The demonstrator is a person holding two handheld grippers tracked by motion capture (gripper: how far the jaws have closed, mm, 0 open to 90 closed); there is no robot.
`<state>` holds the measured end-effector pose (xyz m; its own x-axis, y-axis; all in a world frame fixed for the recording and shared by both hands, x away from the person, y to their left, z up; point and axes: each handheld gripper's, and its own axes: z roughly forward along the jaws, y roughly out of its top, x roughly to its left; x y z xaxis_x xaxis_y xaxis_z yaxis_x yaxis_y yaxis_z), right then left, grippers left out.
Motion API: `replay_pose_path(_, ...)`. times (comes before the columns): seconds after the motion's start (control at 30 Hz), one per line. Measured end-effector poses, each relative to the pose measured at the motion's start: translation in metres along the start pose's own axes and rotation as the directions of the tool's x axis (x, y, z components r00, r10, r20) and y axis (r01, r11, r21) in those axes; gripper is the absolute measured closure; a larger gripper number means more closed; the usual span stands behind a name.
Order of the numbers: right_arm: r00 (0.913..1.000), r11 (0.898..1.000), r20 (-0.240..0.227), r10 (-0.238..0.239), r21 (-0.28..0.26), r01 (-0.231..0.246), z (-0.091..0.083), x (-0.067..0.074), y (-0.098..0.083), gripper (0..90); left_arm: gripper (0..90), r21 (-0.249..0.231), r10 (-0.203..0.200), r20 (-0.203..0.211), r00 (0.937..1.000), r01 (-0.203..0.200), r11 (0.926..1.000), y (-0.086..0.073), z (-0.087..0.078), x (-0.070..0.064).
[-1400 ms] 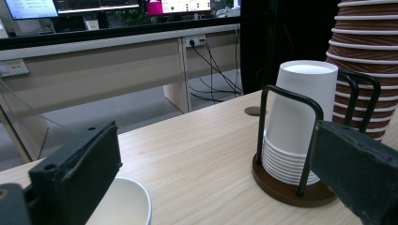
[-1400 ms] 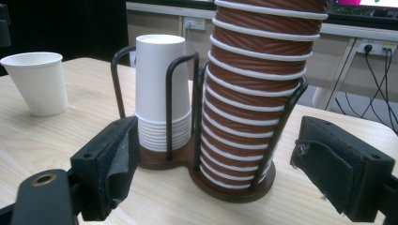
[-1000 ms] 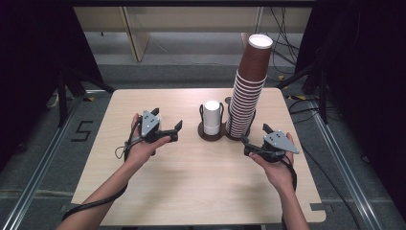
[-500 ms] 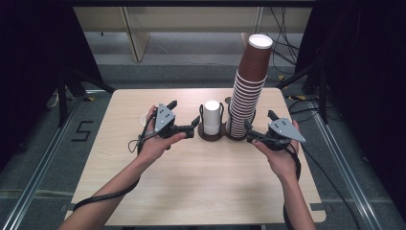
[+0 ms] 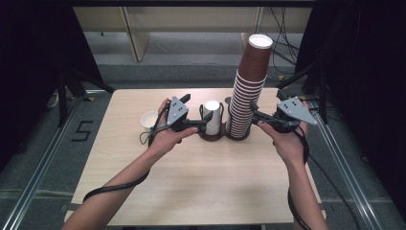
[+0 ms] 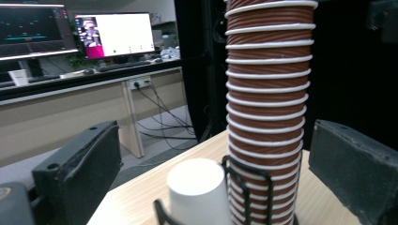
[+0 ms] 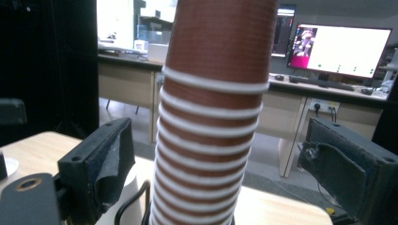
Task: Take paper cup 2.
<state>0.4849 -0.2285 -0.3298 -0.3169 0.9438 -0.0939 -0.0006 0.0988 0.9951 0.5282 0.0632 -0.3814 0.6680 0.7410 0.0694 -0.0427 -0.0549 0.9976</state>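
Observation:
A tall stack of brown ribbed paper cups point(image 5: 246, 96) stands in a black wire holder point(image 5: 225, 137) at the table's middle. A white cup point(image 5: 212, 117) sits upside down in the holder's left slot. My left gripper point(image 5: 200, 123) is open just left of the white cup. In the left gripper view its jaws stand wide, with the white cup point(image 6: 197, 192) and the brown stack point(image 6: 265, 117) ahead between them. My right gripper point(image 5: 254, 116) is at the stack's right side. Its jaws have just been opening and stand on both sides of the stack point(image 7: 211, 117), pads off it.
Another white cup point(image 5: 149, 120) stands upright on the table point(image 5: 201, 191), left of my left hand. Beyond the far table edge are a low bench and cables on the floor. Desks with lit monitors point(image 6: 115, 35) stand in the background.
Both hands have risen and moved in toward the holder. The left gripper went right to the white cup. The right gripper came up beside the brown stack, and its jaws have widened.

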Motion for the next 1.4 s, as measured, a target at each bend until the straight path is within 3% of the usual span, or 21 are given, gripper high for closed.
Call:
replay_pose_path(0.2, 0.9998, 1.000, 0.009, -0.017, -0.022, 0.017, 0.007, -0.003, 0.017, 10.5, 1.1, -0.022, 0.009, 0.029, 0.9995, -0.009, 0.9997, 0.009, 0.013, -0.008)
replay_pose_path(0.23, 1.0000, 1.000, 0.006, 0.001, -0.018, -0.001, 0.008, -0.002, 0.019, 10.5, 1.0, -0.021, 0.009, 0.031, 0.9995, -0.008, 0.9997, 0.011, 0.015, -0.008)
replay_pose_path(0.8, 0.9998, 0.999, 0.019, 0.007, -0.048, -0.006, 0.027, -0.007, 0.048, 10.1, 0.0, -0.038, 0.041, 0.070, 0.9967, -0.039, 0.9985, 0.027, 0.050, -0.023)
replay_pose_path(0.83, 0.9996, 0.999, 0.016, 0.024, -0.048, -0.023, 0.028, -0.007, 0.050, 10.1, 0.0, -0.039, 0.044, 0.073, 0.9963, -0.041, 0.9984, 0.028, 0.053, -0.024)
replay_pose_path(1.4, 0.9995, 0.999, 0.011, 0.031, -0.035, -0.031, 0.047, -0.010, 0.070, 10.1, 0.0, -0.040, 0.030, 0.116, 0.9928, -0.026, 0.9989, 0.039, 0.094, -0.034)
